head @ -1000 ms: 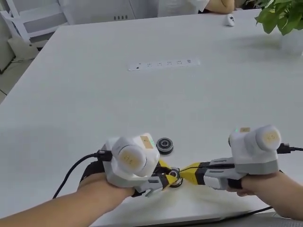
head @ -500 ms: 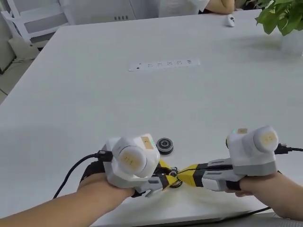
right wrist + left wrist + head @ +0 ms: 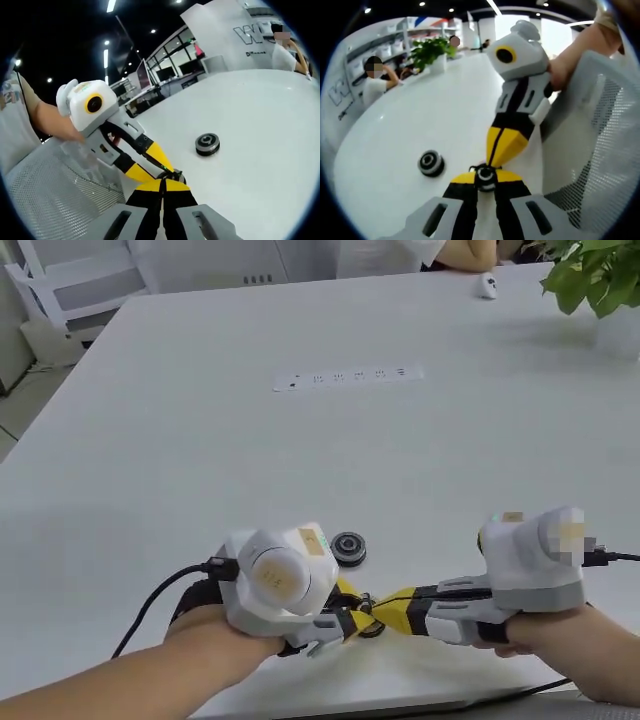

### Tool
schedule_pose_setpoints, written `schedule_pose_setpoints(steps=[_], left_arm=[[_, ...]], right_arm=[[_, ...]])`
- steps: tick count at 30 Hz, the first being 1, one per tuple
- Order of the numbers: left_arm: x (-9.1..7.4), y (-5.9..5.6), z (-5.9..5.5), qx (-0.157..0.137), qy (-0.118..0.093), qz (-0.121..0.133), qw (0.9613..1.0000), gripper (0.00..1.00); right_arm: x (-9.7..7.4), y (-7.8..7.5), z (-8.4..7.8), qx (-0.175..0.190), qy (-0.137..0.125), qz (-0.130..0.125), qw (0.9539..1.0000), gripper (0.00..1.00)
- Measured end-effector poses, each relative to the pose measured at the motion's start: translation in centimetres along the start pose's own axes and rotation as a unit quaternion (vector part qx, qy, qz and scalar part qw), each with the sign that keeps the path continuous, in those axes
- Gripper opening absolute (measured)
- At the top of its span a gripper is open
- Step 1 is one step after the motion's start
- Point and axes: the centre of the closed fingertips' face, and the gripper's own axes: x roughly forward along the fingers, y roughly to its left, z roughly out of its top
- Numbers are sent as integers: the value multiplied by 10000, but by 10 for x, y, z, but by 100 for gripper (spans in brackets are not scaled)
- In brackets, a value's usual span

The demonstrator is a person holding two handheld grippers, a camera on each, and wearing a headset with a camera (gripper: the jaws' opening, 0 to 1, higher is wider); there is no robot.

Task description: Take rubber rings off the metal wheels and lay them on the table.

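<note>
A small metal wheel with a black rubber ring (image 3: 485,178) is held just above the table's near edge between my two grippers. My left gripper (image 3: 356,612) is shut on the wheel from the left, its yellow-tipped jaws clamping the wheel on both sides (image 3: 485,176). Facing it tip to tip, my right gripper (image 3: 375,608) has its yellow jaws pinched together on the ring's edge (image 3: 171,177). A second wheel with its black ring (image 3: 348,547) lies flat on the white table (image 3: 300,450), a little beyond the grippers, and appears in the gripper views too (image 3: 431,163) (image 3: 207,144).
A white power strip (image 3: 346,376) lies across the table's middle. A potted plant (image 3: 588,275) stands at the far right corner, a small white object (image 3: 487,283) near it. People sit at the far side. A mesh chair (image 3: 600,145) is close behind the grippers.
The right gripper has shifted slightly left toward the left gripper. The wheel between them and the second wheel stay where they were.
</note>
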Motion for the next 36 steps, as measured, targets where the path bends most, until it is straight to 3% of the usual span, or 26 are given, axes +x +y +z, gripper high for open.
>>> schedule_pose_setpoints(steps=[2, 3, 5, 12, 22, 29, 36], left_arm=[[0, 0, 0, 7, -1, -4, 10000, 11], [0, 0, 0, 9, -4, -7, 10000, 11], [0, -1, 0, 16, -7, -11, 10000, 11], [0, 0, 0, -4, -15, -14, 10000, 11], [0, 0, 0, 20, -9, -27, 10000, 11], [0, 0, 0, 18, -22, -47, 10000, 12], [-1, -1, -1, -35, 21, -100, 9999, 14]], right_arm=[[-1, 1, 1, 7, -18, 20, 10000, 0], [0, 7, 7, 48, -174, 202, 9996, 0], [-2, 6, 3, -180, 12, 169, 9997, 0], [-4, 2, 6, -45, -86, 113, 9999, 0], [-3, 12, 8, -6, -23, 302, 9995, 0], [-1, -1, 4, -191, 196, 28, 9996, 0], [1, -3, 2, -262, 289, 16, 9992, 0]])
